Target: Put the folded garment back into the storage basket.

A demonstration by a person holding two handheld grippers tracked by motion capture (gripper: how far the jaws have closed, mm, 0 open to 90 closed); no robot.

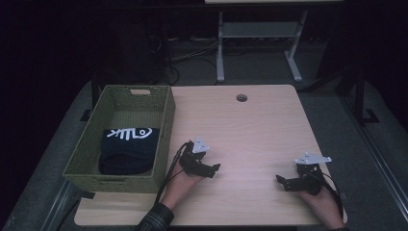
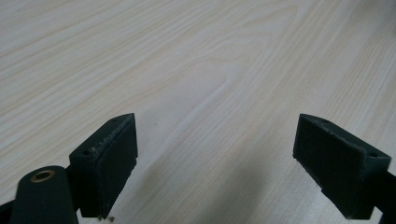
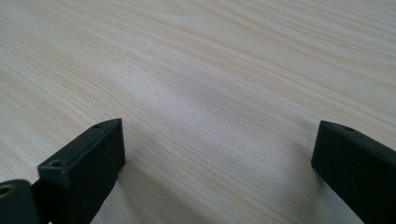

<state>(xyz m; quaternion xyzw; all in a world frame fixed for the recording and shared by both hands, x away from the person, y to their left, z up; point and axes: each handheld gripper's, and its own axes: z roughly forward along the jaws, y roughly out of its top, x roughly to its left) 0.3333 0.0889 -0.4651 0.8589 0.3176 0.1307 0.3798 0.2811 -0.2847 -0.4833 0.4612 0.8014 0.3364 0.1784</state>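
A green woven basket point(image 1: 163, 129) stands at the table's left edge. Inside it lies a folded black cloth point(image 1: 128, 150) with a white printed design. My left gripper point(image 1: 213, 169) rests low over the wooden table point(image 1: 250, 130) just right of the basket, open, with bare wood between its jaws point(image 2: 215, 158). My right gripper point(image 1: 282, 182) sits near the front right corner, open too, holding nothing point(image 3: 217, 163). Both point toward the middle of the table.
A round cable hole point(image 1: 241, 97) is set in the table's far side. Beyond the table stand the white legs of another desk point(image 1: 220, 53) and loose cables point(image 1: 185, 53) on the dark floor.
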